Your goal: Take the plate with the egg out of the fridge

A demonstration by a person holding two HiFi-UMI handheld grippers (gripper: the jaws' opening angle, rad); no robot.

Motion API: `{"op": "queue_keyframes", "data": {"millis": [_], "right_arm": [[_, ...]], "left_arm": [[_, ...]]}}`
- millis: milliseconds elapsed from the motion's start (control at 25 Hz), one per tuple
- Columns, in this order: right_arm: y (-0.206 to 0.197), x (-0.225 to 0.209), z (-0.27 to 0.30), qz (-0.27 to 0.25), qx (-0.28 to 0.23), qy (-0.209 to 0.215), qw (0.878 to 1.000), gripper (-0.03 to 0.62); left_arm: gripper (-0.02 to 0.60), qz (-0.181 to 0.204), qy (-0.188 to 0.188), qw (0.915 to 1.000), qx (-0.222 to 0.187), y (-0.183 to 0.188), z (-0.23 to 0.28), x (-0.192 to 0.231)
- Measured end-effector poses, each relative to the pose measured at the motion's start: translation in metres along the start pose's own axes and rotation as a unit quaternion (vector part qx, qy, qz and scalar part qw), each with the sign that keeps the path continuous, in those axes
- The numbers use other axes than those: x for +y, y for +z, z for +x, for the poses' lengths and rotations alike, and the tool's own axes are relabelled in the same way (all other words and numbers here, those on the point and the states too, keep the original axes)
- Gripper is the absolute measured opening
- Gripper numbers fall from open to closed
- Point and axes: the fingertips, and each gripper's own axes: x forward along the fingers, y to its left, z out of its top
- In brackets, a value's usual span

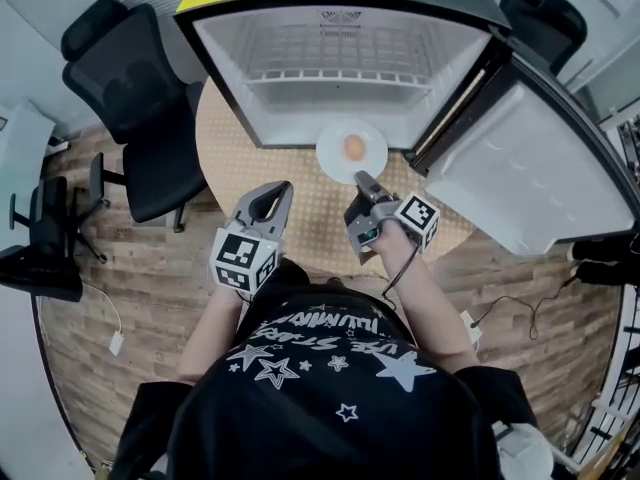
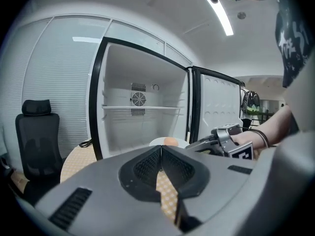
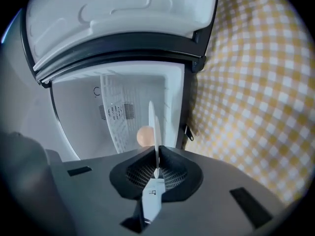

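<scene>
A white plate [image 1: 335, 158] carrying a brown egg [image 1: 354, 147] hangs level just in front of the open fridge [image 1: 340, 78], over the table. My right gripper [image 1: 362, 179] is shut on the plate's near rim. In the right gripper view the plate [image 3: 153, 132] appears edge-on between the pads, with the egg [image 3: 144, 135] beside it. My left gripper [image 1: 283, 191] is to the left of the plate, apart from it, shut on nothing. The left gripper view shows its pads [image 2: 147, 165] meeting, with the plate [image 2: 156, 142] and egg [image 2: 170, 141] beyond.
The fridge door [image 1: 520, 168] stands wide open at the right. A round table with a yellow checked cloth [image 1: 300, 223] lies under both grippers. Black office chairs stand at the left [image 1: 140, 98] and the far right [image 1: 545, 18]. The fridge's wire shelf [image 1: 340, 58] is bare.
</scene>
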Motion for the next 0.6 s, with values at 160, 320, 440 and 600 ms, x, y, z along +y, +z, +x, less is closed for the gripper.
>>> {"op": "queue_keyframes", "data": {"millis": [160, 320, 440, 600], "right_arm": [[-0.006, -0.001, -0.021, -0.01, 0.018, 0.007, 1.0, 0.034], [-0.011, -0.01, -0.041, -0.012, 0.035, 0.009, 0.999, 0.034], [-0.012, -0.015, -0.05, -0.027, 0.045, 0.011, 0.999, 0.035], [-0.007, -0.019, -0.062, -0.025, 0.042, 0.007, 0.999, 0.035]], "left_arm": [[0.009, -0.007, 0.021, 0.9997, 0.011, -0.008, -0.012, -0.015], [0.009, -0.018, 0.038, 0.9989, 0.022, -0.017, -0.027, -0.032], [0.009, -0.026, 0.053, 0.998, 0.022, -0.017, -0.035, -0.033], [0.009, -0.032, 0.059, 0.9974, 0.025, -0.021, -0.033, -0.033]]}}
